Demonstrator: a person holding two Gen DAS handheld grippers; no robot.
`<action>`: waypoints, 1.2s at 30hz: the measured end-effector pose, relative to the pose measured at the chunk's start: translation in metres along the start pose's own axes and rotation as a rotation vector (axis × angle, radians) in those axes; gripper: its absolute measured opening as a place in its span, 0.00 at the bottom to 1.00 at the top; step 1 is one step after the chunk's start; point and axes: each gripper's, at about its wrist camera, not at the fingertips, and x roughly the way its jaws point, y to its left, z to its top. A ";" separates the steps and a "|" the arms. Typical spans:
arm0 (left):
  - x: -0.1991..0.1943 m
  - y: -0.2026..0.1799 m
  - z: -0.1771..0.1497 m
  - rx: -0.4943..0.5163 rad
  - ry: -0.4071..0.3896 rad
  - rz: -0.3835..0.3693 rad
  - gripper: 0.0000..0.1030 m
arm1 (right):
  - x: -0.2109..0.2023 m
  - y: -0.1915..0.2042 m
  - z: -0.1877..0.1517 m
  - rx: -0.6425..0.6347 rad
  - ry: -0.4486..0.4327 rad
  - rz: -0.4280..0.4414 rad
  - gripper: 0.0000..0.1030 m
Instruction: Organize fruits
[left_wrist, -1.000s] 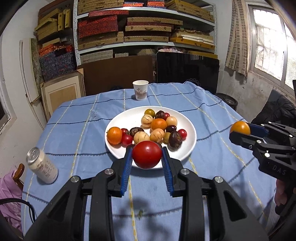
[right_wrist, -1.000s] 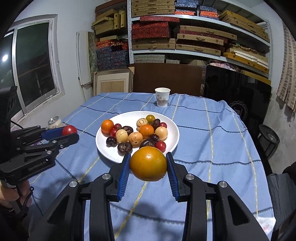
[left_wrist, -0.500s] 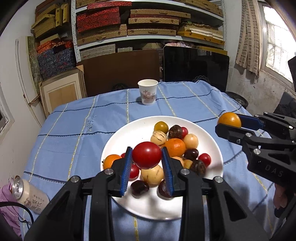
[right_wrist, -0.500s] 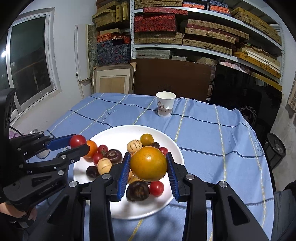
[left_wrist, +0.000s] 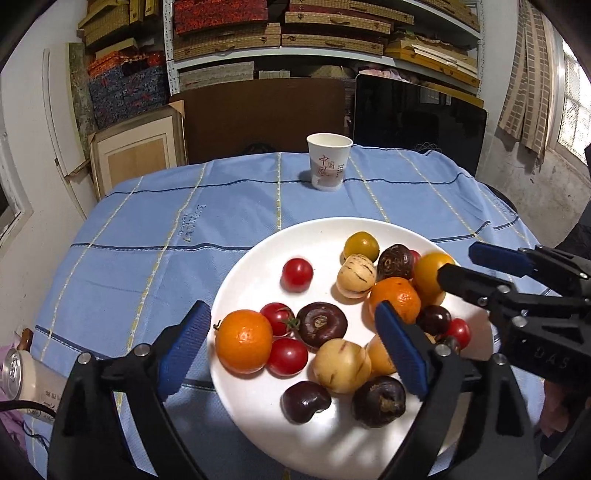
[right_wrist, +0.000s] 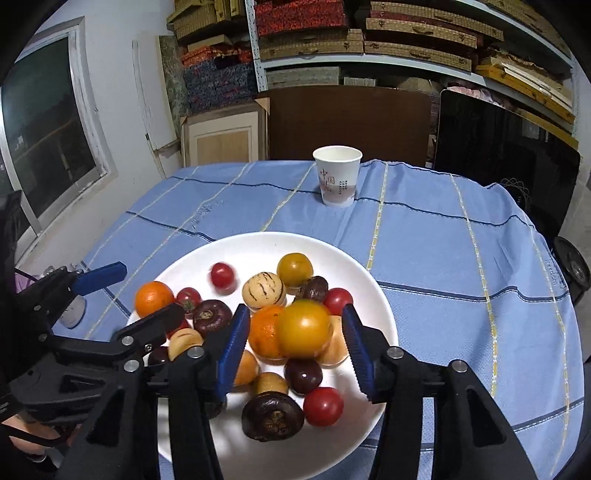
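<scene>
Red tomato (left_wrist: 297, 274) now loose, perhaps rolling

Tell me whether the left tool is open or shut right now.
Open. The left tool has just been opening; its blue pads stand wide apart over the white plate, gripping nothing, and a red tomato lies loose beyond.

Cluttered storeroom indicated: metal shelving (left_wrist: 325, 59) stacked with woven and brocade boxes at 12 o'clock, framed boards (left_wrist: 136, 155) leaned at 10 o'clock.

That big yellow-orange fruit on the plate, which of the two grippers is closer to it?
Right. The right gripper has the yellow-orange fruit between its just-opened blue pads, no longer squeezed. The left gripper hangs open over the plate's other side, above an orange.
</scene>
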 end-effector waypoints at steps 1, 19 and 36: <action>-0.003 0.002 -0.001 -0.009 -0.001 -0.001 0.87 | -0.006 0.002 -0.002 -0.003 -0.006 0.002 0.51; -0.204 -0.003 -0.141 -0.044 -0.053 -0.110 0.95 | -0.198 0.052 -0.151 0.047 -0.127 -0.057 0.92; -0.359 -0.033 -0.264 0.005 -0.105 0.030 0.95 | -0.327 0.118 -0.284 0.030 -0.206 -0.150 0.96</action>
